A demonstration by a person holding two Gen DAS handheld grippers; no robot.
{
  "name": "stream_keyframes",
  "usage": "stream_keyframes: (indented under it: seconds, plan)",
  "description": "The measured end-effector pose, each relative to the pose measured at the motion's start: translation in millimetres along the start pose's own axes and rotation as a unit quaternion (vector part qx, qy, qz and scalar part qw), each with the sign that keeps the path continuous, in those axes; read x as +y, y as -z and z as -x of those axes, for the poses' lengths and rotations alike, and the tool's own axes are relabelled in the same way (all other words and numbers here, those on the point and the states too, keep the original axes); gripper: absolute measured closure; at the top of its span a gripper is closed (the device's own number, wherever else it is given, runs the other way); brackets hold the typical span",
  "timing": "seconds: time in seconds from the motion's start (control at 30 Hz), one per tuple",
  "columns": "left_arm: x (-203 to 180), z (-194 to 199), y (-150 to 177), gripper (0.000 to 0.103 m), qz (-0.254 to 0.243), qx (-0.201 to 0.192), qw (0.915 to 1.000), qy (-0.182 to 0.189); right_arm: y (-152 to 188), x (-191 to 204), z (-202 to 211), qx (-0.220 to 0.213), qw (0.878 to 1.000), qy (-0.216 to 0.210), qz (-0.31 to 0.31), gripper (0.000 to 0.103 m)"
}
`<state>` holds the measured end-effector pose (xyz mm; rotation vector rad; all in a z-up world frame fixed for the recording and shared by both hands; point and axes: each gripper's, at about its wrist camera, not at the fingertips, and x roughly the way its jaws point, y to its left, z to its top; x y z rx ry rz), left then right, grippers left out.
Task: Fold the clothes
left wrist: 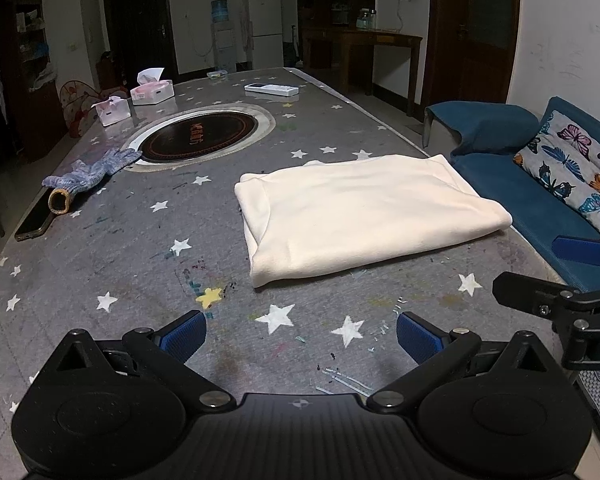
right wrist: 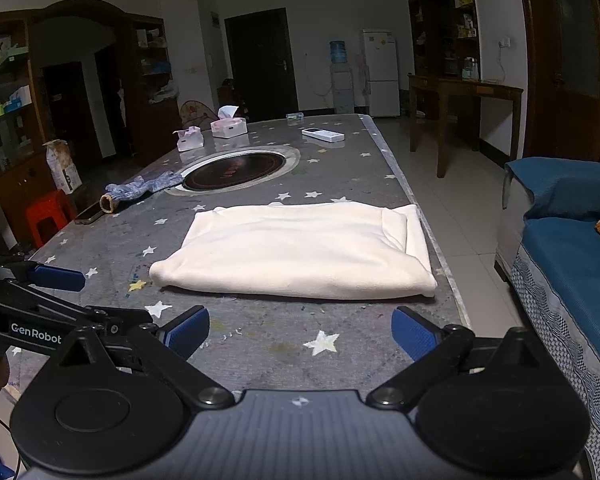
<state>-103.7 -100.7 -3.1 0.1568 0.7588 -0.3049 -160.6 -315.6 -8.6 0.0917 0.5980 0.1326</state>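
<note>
We see the cream garment (left wrist: 364, 212) lying flat on the tabletop (left wrist: 140, 240), already folded into a thick rectangle with layered edges showing at its ends. Its long axis runs across our line of reach, roughly parallel to the near edge of the tabletop, and one short end sits right at the tabletop's right edge, beside the blue sofa (right wrist: 572, 256).

Our left gripper (left wrist: 301, 334) hangs with its fingers spread wide and nothing between them; the garment lies ahead of it and off to its right, with bare tabletop in between. Our right gripper (right wrist: 300, 332) is likewise spread and empty, and the garment lies straight ahead of it, its near long fold just beyond the fingers (right wrist: 410, 334). We judge the right gripper the nearer and better centred of the two.

If another fold is wanted, we judge it would go across the long axis, each gripper taking a corner of one short end. The glove (left wrist: 88, 176) and phone (left wrist: 34, 224) near the left edge lie well apart from all this.
</note>
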Motion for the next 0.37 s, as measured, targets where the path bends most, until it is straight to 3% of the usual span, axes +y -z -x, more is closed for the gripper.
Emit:
stream_keyframes:
  seconds: [0.37]
  plan:
    - [2.2, -6.5, -4.0, 0.0, -0.001, 0.005, 1.0, 0.0, -0.7, -0.4, -8.6, 0.011, 1.0, -0.002, 0.001, 0.004]
